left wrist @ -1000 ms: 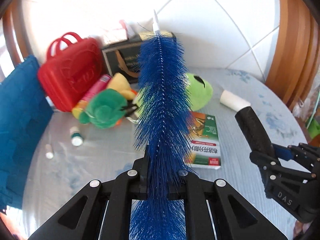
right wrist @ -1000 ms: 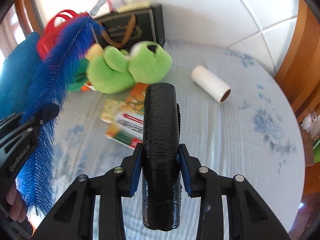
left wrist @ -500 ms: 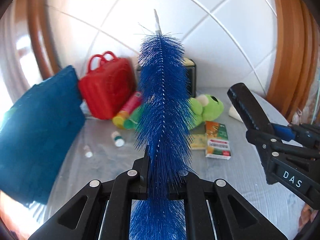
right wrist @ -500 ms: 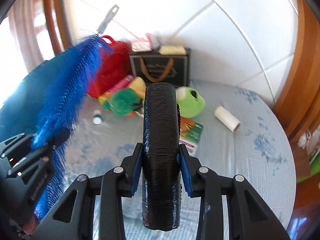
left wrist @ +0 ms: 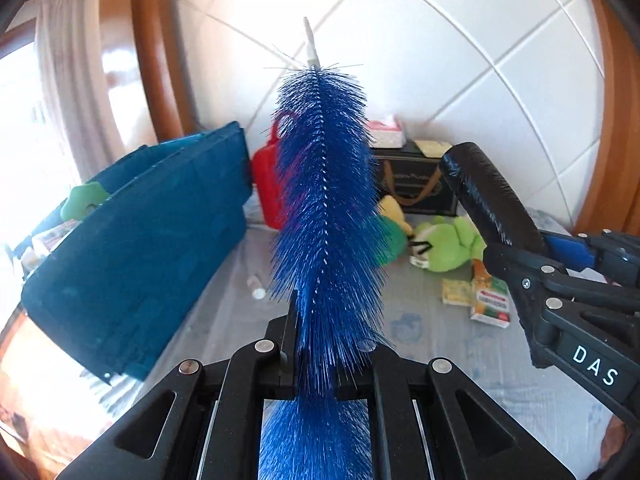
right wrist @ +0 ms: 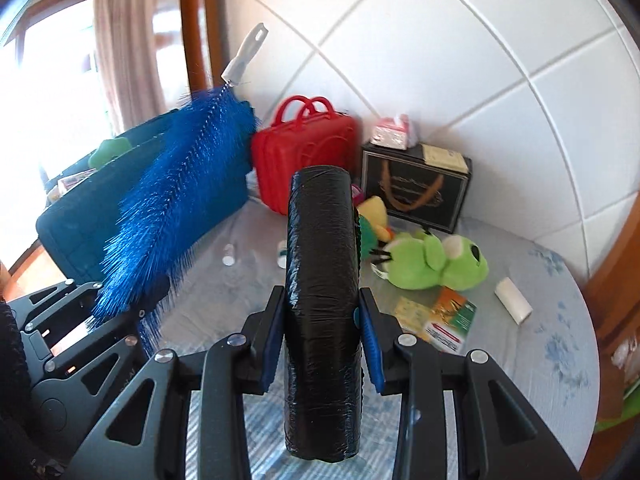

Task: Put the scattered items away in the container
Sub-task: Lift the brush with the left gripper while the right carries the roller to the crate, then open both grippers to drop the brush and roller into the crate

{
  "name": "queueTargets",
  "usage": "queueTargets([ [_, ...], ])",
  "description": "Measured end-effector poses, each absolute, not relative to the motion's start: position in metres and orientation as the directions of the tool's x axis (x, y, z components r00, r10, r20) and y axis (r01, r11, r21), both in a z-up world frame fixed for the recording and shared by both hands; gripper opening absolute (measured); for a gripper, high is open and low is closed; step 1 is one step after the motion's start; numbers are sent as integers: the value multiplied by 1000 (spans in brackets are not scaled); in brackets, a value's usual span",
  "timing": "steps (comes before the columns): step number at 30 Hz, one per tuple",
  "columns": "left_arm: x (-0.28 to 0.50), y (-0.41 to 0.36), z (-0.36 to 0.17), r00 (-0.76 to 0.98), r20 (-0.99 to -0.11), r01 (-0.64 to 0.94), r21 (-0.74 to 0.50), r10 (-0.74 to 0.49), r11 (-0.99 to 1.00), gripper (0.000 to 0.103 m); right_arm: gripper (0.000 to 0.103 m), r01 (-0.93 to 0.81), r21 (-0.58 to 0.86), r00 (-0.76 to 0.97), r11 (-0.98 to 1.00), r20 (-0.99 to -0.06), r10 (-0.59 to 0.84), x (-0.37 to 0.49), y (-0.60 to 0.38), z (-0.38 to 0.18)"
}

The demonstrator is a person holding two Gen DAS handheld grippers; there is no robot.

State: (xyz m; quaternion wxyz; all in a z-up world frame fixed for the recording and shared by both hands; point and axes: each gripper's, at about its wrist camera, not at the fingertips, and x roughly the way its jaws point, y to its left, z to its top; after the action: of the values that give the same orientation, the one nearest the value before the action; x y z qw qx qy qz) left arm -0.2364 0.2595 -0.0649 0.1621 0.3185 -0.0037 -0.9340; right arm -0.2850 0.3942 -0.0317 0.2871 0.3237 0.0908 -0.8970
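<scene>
My left gripper [left wrist: 320,320] is shut on a blue bristle brush [left wrist: 326,216] with a white handle tip, held upright above the table; it also shows in the right wrist view [right wrist: 176,208]. My right gripper [right wrist: 322,312] is shut on a black plastic-wrapped roll [right wrist: 322,280], also seen in the left wrist view [left wrist: 488,196]. The dark blue fabric container [left wrist: 132,248] stands at the left, with a green toy and small items inside. A green plush frog [right wrist: 436,260], a green-orange box [right wrist: 448,320], a white roll [right wrist: 513,300] and small bottles [right wrist: 229,254] lie on the table.
A red plastic case [right wrist: 304,160] and a black gift bag [right wrist: 416,188] with small packs on top stand against the white tiled wall. A yellow-green plush [right wrist: 374,220] lies by them. The round table [right wrist: 520,380] has a pale blue cloth. Wooden frames flank both sides.
Both grippers have risen and pulled back from the table with brush and roll still held. The view has swung left, so the blue container now shows more fully.
</scene>
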Motion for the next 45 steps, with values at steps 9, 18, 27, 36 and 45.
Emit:
queueTargets([
  [9,-226,134,-48,-775,-552,300,106,-307,-948,9,34,587,-19,-661,-810,-589,-465,-273,278,-12],
  [18,-217,-25,-5,-787,-495,340,148,-367,-929,10,34,589,22,-670,-808,-545,-504,-260,126,18],
  [27,-226,-151,20,-747,-487,437,152,-452,-887,12,34,679,18,-615,-734,-532,-582,-262,-11,37],
  [36,-264,-229,-22,-615,-646,464,167,-452,-870,14,35,746,13,-508,-666,-636,-581,-288,-104,9],
  [45,-261,-228,-30,-575,-688,462,174,-443,-870,41,34,763,-33,-451,-646,-743,-494,-299,-129,-29],
])
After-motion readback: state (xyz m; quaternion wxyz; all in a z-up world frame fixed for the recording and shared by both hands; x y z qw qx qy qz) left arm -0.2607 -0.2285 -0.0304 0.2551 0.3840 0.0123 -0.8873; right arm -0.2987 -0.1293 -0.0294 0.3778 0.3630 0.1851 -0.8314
